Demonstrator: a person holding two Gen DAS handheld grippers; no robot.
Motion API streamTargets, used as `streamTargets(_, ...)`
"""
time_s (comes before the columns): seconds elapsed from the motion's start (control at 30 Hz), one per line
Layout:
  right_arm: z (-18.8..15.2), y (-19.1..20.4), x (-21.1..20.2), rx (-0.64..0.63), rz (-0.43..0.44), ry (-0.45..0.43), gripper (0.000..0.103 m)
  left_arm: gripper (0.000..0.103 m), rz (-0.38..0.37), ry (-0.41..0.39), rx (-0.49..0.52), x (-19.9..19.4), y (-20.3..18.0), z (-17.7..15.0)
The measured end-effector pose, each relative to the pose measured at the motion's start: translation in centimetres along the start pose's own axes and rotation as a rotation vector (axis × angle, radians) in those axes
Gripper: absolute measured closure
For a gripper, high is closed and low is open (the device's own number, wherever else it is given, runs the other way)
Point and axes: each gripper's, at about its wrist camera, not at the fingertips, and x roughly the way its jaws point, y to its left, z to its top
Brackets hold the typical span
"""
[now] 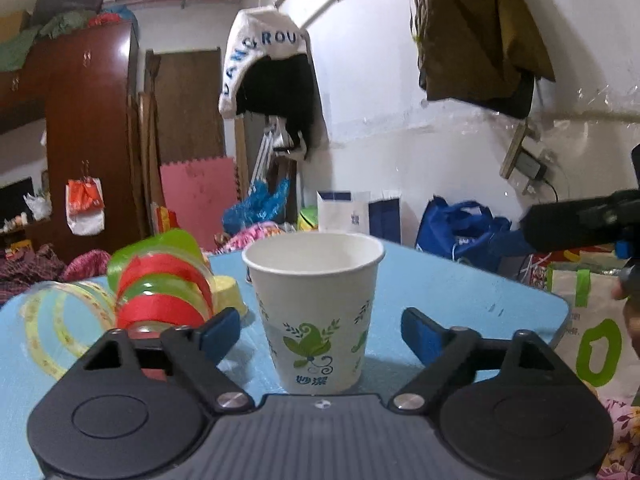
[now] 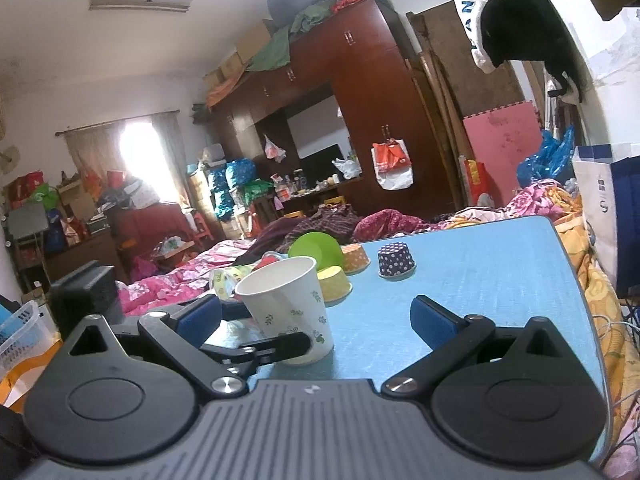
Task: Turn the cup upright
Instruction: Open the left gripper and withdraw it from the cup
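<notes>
A white paper cup with green leaf print stands upright, mouth up, on the light blue table. My left gripper is open, its blue-padded fingers either side of the cup and apart from it. The cup also shows in the right wrist view, with a finger of the left gripper crossing its base. My right gripper is open and empty, to the right of the cup.
Rolls of tape and a yellow cupcake liner sit left of the cup. A green bowl, orange and purple dotted liners sit farther back. The table edge runs along the right.
</notes>
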Motion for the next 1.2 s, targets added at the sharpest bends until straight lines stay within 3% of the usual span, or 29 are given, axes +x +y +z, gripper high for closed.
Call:
streamTargets(0.3,0.6,2.5,-0.3,0.022,-0.069,0.009,0.001,0.009,0.083,0.016,0.017,-6.0,-0.6,0.8)
streamTargets(0.43,1.1,6.2,0.7,-0.03,-0.232,0.055,0.001,0.008,0.108,0.065,-0.079,-8.5,1.9,2.6)
streamTargets(0.53,1.6,8.9,1.4,-0.091,-0.313,0.036,0.001,0.008,0.19,0.131,-0.123,-9.8,3.9,4.0)
streamTargets(0.67,2.9,10.8,2.5,-0.117,-0.288,0.049,0.001,0.006,0.288,0.125,-0.099,-11.1,4.9,5.5)
streamTargets(0.9,1.0,9.4,4.0,-0.07,-0.253,0.202,0.001,0.006,0.296,0.199,-0.117,-9.5,4.6,5.7)
streamTargets(1.2,0.9,8.8,2.7,-0.053,-0.293,0.189,0.001,0.006,0.301,0.258,-0.104,-8.0,3.4,4.5)
